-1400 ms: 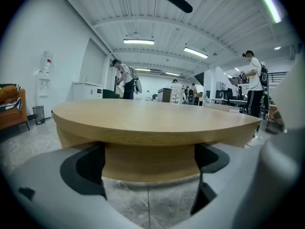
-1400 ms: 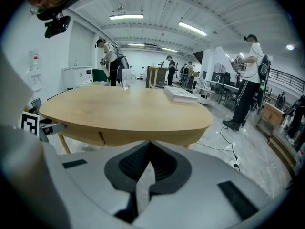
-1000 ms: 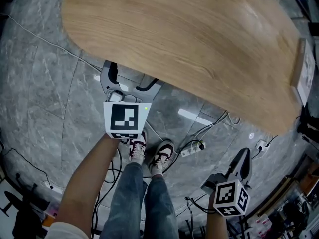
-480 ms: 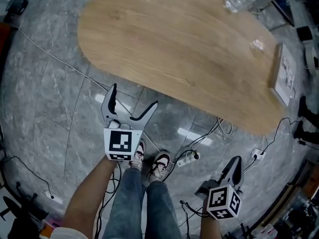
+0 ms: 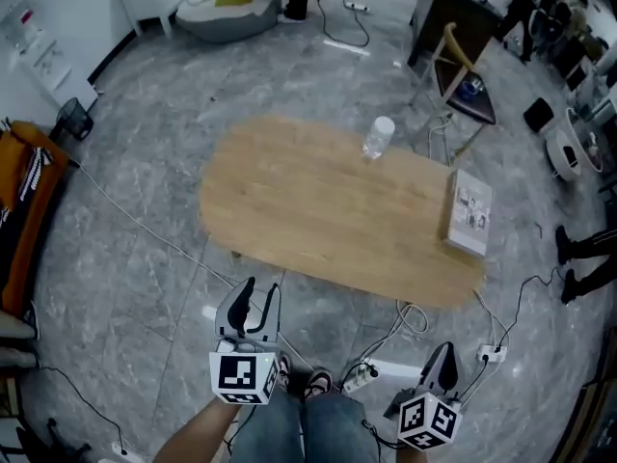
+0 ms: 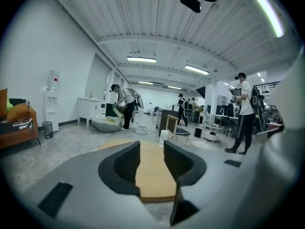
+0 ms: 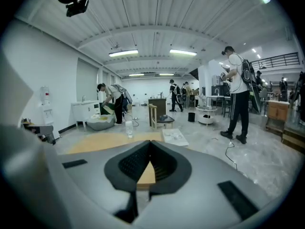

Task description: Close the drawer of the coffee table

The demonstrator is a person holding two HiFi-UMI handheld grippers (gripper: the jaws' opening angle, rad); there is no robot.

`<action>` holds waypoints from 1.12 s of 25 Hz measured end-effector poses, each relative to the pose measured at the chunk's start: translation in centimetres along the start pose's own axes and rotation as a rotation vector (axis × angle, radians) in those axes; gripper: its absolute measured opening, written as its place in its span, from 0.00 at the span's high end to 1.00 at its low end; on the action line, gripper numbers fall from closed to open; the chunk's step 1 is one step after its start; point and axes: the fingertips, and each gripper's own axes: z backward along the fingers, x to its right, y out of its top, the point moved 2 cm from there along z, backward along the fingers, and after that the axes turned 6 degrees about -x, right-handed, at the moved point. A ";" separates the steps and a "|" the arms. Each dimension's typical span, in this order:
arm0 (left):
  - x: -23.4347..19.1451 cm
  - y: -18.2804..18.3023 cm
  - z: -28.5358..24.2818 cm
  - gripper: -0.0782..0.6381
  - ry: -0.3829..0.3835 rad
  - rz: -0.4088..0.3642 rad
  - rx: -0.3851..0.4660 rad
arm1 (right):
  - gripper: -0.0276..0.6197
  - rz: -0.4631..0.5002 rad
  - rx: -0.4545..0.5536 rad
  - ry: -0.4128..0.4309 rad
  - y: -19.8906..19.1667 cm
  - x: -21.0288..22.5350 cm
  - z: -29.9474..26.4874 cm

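Observation:
The oval wooden coffee table (image 5: 328,210) stands on the grey stone floor, seen whole from above; no drawer shows in any view. A clear bottle (image 5: 378,138) and a book (image 5: 469,210) sit on its top. My left gripper (image 5: 260,292) hangs in the air short of the table's near edge. Its jaws have just been closing and now stand a narrow gap apart with nothing between them; only the tabletop (image 6: 155,175) shows through the gap. My right gripper (image 5: 445,357) is held lower right, also short of the table, jaws shut and empty (image 7: 150,149).
Cables and a power strip (image 5: 371,369) lie on the floor by my shoes (image 5: 313,384). An orange sofa (image 5: 24,210) stands at the left, a wooden chair (image 5: 463,66) behind the table. People (image 6: 245,113) stand farther back among desks.
The head view has risen and pulled back, so the table shrinks and shows whole. Both grippers came up, away from the table's near edge. The left jaws went from wide apart to a narrow gap.

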 end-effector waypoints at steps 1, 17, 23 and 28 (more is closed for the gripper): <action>0.7 2.1 1.6 0.70 0.005 0.007 0.006 | 0.96 0.003 0.014 0.016 1.7 0.2 1.3; 5.2 22.0 14.9 0.90 0.006 0.056 0.150 | 0.96 0.025 0.276 0.176 20.0 3.8 13.6; 5.7 23.9 13.6 0.90 -0.054 0.053 0.150 | 0.96 -0.027 0.279 0.138 20.7 4.9 14.9; 5.7 24.6 12.4 0.90 -0.071 0.031 0.132 | 0.96 -0.045 0.271 0.117 20.7 4.4 14.8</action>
